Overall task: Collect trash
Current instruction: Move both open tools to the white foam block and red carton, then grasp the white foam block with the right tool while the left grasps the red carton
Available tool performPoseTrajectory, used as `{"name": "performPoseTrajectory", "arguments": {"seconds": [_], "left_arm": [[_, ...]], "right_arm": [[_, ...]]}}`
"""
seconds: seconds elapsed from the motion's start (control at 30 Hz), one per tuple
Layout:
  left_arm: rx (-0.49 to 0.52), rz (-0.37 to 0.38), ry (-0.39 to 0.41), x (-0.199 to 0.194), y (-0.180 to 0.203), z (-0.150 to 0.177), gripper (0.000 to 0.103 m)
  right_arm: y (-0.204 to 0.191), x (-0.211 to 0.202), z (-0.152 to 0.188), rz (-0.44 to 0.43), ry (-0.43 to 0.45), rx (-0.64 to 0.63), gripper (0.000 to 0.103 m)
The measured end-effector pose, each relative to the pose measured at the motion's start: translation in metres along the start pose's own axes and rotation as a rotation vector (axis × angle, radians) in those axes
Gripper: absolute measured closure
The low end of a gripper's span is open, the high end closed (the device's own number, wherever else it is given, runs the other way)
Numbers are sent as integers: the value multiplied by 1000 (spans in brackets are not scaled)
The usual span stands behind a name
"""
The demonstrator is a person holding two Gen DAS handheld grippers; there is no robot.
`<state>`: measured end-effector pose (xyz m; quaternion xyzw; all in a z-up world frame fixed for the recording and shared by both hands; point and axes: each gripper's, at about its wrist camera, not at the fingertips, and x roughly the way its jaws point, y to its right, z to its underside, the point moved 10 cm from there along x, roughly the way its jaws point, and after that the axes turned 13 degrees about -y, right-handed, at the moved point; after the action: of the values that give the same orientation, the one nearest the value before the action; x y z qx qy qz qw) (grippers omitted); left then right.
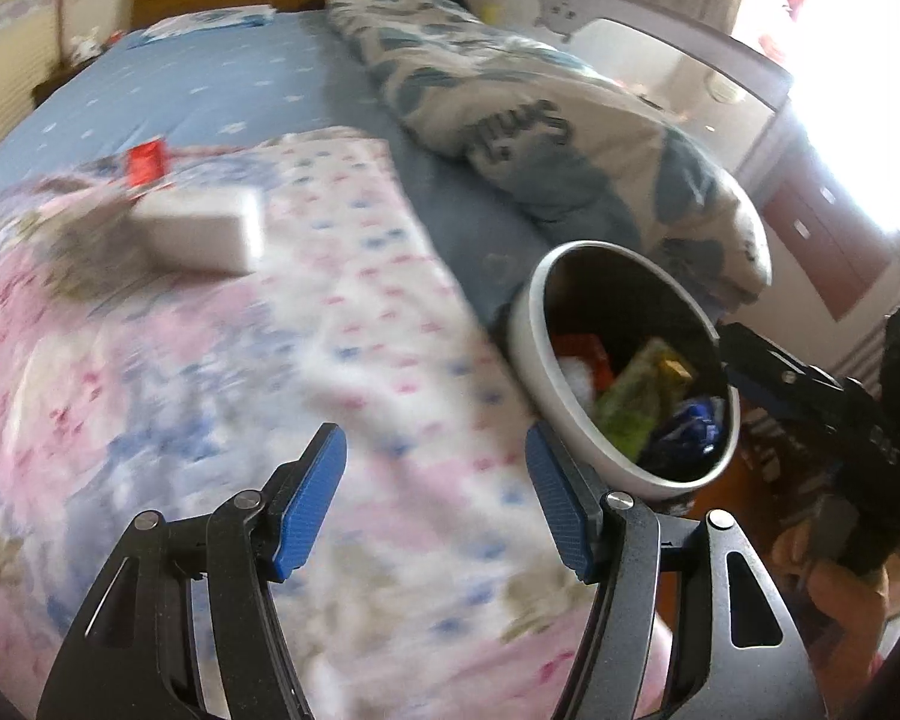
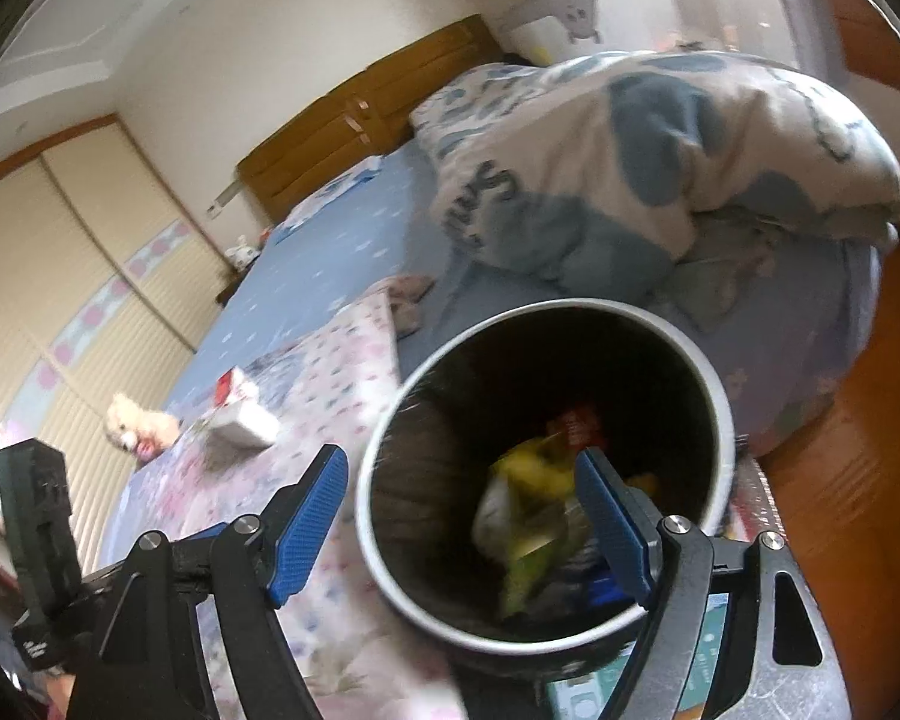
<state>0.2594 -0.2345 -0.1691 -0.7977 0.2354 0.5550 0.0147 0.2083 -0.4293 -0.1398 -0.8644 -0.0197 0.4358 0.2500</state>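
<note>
Two blue-padded grippers, left point(image 1: 435, 504) and right point(image 2: 462, 525), spread apart, empty. Poised beside round white-rimmed waste bin point(image 2: 727, 414) holding crumpled wrappers point(image 2: 528, 516).

A bed point(image 1: 252, 102) with a blue dotted sheet fills the left and centre of both views. On it lie a floral quilt point(image 1: 354, 312) at lower left and a rolled blue-and-white duvet point(image 1: 528, 114) at upper right. On the quilt rest a white box point(image 1: 204, 228) and a red packet point(image 1: 146, 161); a plush toy point(image 2: 135, 425) sits at the bed's left edge.
</note>
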Motion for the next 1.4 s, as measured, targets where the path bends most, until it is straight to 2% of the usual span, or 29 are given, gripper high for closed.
{"name": "performPoseTrajectory", "arguments": {"seconds": [0.3, 0.53, 1.03, 1.23, 1.3, 1.33, 1.4], "left_arm": [[-109, -29, 5, -11, -67, 19, 40], [-181, -60, 18, -22, -116, 20, 40], [-278, -126, 61, -38, -197, -21, 40], [-275, -143, 55, -31, -209, -39, 40], [-267, -142, 50, -25, -207, -45, 40], [-263, -142, 49, -24, -207, -47, 40], [-251, -141, 47, -17, -202, -54, 38]], "right_arm": [[-63, 34, 14, -62, -55, -129, 22], [-107, 65, 15, -88, -103, -227, 22], [-197, 169, -5, -182, -243, -449, 22], [-213, 208, -16, -159, -269, -509, 23], [-214, 216, -19, -159, -279, -519, 36], [-215, 220, -18, -158, -288, -522, 55], [-212, 218, -19, -168, -293, -502, 62]]}}
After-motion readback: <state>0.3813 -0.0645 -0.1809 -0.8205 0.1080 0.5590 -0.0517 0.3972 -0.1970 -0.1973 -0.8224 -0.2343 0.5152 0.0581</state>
